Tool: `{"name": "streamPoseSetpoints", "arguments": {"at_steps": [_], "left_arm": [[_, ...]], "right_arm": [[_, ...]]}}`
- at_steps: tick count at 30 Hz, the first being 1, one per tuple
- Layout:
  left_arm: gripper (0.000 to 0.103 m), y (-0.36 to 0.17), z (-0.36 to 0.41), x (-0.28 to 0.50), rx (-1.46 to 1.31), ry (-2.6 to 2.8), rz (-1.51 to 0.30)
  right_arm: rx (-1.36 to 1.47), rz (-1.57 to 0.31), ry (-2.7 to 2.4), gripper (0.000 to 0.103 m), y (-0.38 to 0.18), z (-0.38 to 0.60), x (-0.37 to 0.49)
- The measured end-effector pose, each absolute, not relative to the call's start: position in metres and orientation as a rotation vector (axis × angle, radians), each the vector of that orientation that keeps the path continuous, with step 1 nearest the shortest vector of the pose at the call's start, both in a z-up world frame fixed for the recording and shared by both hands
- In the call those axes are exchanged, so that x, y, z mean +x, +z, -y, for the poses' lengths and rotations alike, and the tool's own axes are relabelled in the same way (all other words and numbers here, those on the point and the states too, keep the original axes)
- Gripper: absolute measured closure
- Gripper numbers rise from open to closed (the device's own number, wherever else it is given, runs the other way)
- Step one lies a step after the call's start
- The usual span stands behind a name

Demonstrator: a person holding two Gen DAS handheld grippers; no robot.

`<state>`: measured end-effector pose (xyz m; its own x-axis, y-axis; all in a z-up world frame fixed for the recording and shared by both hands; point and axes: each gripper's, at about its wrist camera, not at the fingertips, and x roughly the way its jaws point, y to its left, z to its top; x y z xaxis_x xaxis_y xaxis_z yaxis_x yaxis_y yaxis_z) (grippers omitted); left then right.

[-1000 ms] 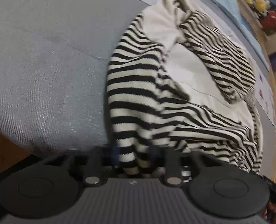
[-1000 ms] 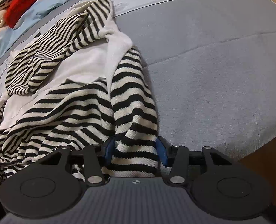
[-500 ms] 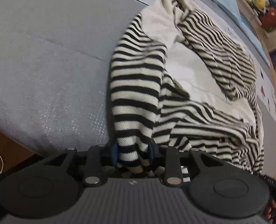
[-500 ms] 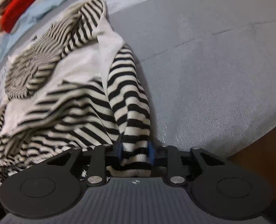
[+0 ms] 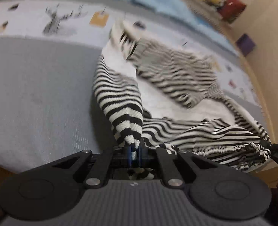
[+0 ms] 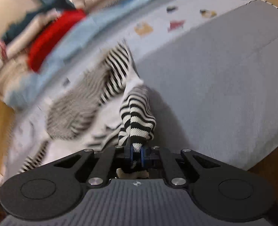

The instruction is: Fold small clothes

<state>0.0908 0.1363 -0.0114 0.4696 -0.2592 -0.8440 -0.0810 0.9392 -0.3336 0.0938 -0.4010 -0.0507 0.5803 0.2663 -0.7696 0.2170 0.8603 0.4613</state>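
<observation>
Striped knit top [image 5: 176, 86] lying on grey bed [image 5: 35, 94], near hem lifted at two corners.
Soft, light, stretchy (will sag between grips). Left hand-held gripper [image 5: 134, 153] and right hand-held gripper [image 6: 137, 153] closing, each pinching a bunched hem corner; best held there.

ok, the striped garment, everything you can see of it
The striped garment is a black-and-white knit with plain white panels, soft and crumpled. Most of it lies bunched on the grey bed cover. Two striped ends are pulled up taut: one pinched in the left gripper, the other in the right gripper. Far parts are blurred.
</observation>
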Motion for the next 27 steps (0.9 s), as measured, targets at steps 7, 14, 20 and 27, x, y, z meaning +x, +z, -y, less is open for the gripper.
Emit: {"name": "streamPoseSetpoints", "arguments": {"at_steps": [7,14,20,27], "left_arm": [[0.097,0.062,-0.142,0.041,-0.397,-0.189,-0.998],[0.097,0.093,-0.149,0.007,-0.512,-0.195,-0.950],[0.097,0.055,-0.148,0.059,-0.487,-0.155,-1.023],[0.097,0.005,-0.171,0.180,-0.550,-0.090,-1.054]], "right_arm": [[0.619,-0.814,0.130,0.097,0.019,0.415,0.053],[0.719,-0.742,0.131,0.097,0.069,0.434,-0.013],[0.709,-0.839,0.063,0.097,0.038,0.429,0.013],[0.664,-0.914,0.042,0.097,0.007,0.412,0.122]]}}
